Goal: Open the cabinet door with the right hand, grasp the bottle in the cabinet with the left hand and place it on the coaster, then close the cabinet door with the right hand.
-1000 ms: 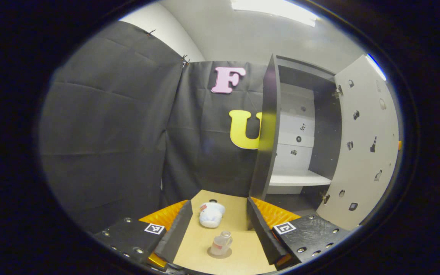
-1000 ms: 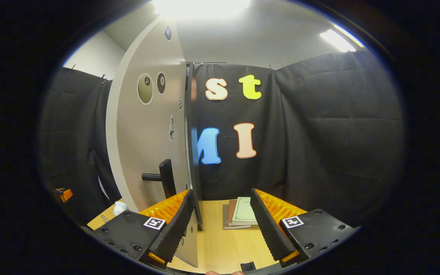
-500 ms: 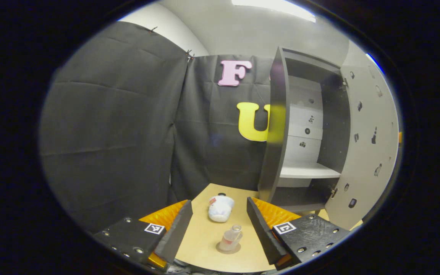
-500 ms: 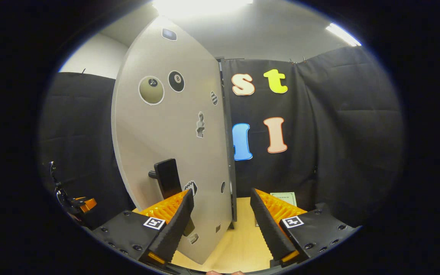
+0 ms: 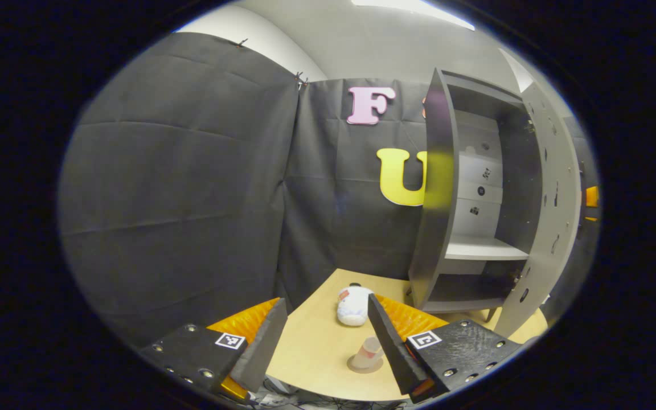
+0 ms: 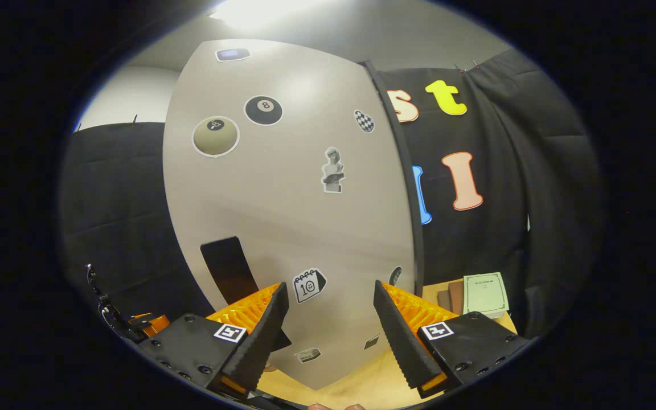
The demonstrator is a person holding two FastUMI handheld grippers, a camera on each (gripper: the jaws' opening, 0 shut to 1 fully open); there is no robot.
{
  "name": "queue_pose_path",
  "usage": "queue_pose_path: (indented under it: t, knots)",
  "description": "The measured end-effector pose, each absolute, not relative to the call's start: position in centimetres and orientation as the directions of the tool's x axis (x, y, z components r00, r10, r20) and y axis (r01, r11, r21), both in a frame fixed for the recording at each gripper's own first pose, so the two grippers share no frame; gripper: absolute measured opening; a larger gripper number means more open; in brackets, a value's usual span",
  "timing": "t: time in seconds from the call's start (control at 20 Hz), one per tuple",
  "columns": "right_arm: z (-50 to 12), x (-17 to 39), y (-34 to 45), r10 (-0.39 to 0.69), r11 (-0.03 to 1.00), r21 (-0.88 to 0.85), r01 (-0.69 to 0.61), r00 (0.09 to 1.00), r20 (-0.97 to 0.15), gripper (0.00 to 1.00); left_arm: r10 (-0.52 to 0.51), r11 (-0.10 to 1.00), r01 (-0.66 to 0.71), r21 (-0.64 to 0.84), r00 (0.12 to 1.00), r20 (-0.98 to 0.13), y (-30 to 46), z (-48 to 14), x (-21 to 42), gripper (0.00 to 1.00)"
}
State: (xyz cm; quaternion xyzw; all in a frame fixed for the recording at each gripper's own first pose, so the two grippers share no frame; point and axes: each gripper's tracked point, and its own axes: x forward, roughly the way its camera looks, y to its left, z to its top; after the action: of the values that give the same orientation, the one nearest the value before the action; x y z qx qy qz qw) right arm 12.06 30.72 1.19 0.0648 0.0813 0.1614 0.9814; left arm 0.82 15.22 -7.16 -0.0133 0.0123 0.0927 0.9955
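Bottle [image 5: 369, 351] sits on the coaster [image 5: 364, 364], bottom centre of the left gripper view; left gripper [image 5: 326, 336] spread, empty. Right gripper [image 6: 331, 327] also spread, holding nothing. We face the cabinet door [image 6: 288, 210] dead ahead, handle [image 6: 226, 267] lower left of the fingers, so closing is the right hand's job.

In the left gripper view, the bottle [image 5: 370, 352] stands on the coaster [image 5: 364, 365] near the front edge of the surface [image 5: 316, 347]. A soft toy [image 5: 352, 297] lies behind it. The cabinet [image 5: 464, 193] stands to their right, its door [image 5: 553, 210] ajar on its right side. In the right gripper view, the door [image 6: 294, 216] faces the camera with its handle [image 6: 228, 267] low on the left; books [image 6: 479, 293] lie on the surface to its right.
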Motion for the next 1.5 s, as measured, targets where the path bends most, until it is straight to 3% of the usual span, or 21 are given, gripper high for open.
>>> queue_pose_path:
  t: [0.3,0.5,0.95,1.5]
  knots:
    - [0.2,14.2,38.4,0.479,0.876,0.155,-0.456,0.860,-0.174,0.96,0.245,0.969,-0.245,-0.016,0.969,-0.029,16.2,-7.1,-1.8,0.86]
    - [0.2,13.6,38.4,0.480,0.877,0.108,-0.468,0.862,-0.161,0.96,0.216,0.976,-0.216,-0.025,0.976,-0.006,14.2,-5.5,-2.7,0.88]
    - [0.5,14.7,29.0,0.238,0.971,0.010,-0.238,0.968,-0.084,0.97,0.066,0.997,-0.071,0.037,0.991,0.114,6.0,0.6,-1.2,0.88]
    - [0.6,12.9,20.7,0.018,0.998,-0.053,-0.021,0.999,-0.052,0.98,-0.044,0.997,0.030,0.077,0.983,0.180,0.4,4.0,-0.7,0.86]
